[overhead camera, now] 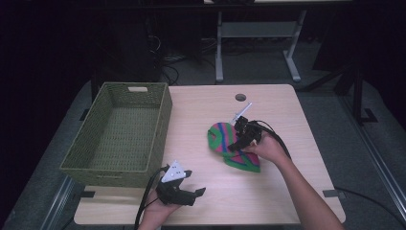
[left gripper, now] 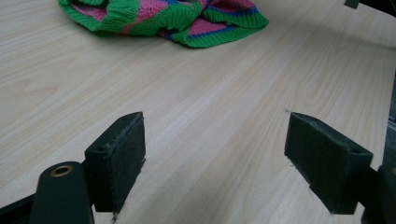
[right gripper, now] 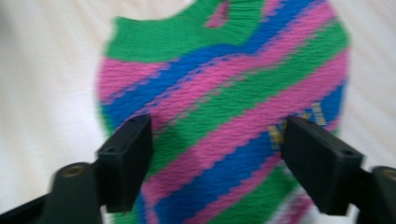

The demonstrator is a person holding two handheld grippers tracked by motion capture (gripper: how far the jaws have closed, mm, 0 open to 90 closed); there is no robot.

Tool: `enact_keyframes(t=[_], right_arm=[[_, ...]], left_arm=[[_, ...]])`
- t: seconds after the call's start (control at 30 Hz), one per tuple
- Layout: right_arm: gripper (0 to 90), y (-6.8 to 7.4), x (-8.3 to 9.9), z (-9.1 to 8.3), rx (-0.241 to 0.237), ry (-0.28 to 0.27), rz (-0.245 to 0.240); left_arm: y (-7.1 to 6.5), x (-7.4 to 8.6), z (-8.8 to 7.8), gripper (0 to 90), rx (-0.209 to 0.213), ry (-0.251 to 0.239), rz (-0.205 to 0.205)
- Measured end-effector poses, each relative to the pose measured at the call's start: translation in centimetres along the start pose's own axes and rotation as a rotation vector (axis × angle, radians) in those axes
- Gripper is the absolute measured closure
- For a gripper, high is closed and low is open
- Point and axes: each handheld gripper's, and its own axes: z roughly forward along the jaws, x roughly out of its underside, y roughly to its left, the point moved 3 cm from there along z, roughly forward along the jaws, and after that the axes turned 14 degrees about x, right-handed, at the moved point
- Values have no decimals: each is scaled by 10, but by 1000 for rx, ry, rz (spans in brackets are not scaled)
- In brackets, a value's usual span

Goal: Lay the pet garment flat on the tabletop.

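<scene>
our left gripper (overhead camera: pixel 194 194) sits at the table's near edge, jaws wide and empty. farther in, our right gripper (overhead camera: pixel 235 145) hovers over the green, pink and blue striped knitted hat (overhead camera: pixel 221 138) lying mid-table, jaws spread with nothing pinched. closing too high could catch one loose layer, so the hat might sag or slip before reaching the green woven basket (overhead camera: pixel 115 167).

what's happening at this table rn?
A person works two handheld tools at a wooden table. The right tool is over a striped knit piece, jaws apart astride it, no grip visible. The left tool waits open near the front edge. A green woven basket sits left.
</scene>
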Motion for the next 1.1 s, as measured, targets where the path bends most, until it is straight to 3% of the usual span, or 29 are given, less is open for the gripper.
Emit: enact_keyframes(t=[0.1, 0.17, 0.3, 0.53, 0.8, 1.1], right_arm=[[299, -1, 0, 6, 0, 10, 9], [332, 1, 1, 15, 18, 36, -14], [377, 1, 1, 18, 17, 25, 3], [480, -2, 4, 18, 15, 20, 58], [594, 0, 0, 18, 45, 57, 61], [697, 1, -2, 18, 45, 72, 59]], left_arm=[[0, 0, 1, 200, 4, -3, 0], [-1, 0, 1, 201, 4, 6, 9], [-1, 0, 0, 201, 2, 4, 9], [1, 0, 1, 203, 0, 12, 11], [-1, 0, 4, 204, 5, 15, 7], [-1, 0, 4, 204, 4, 21, 15]])
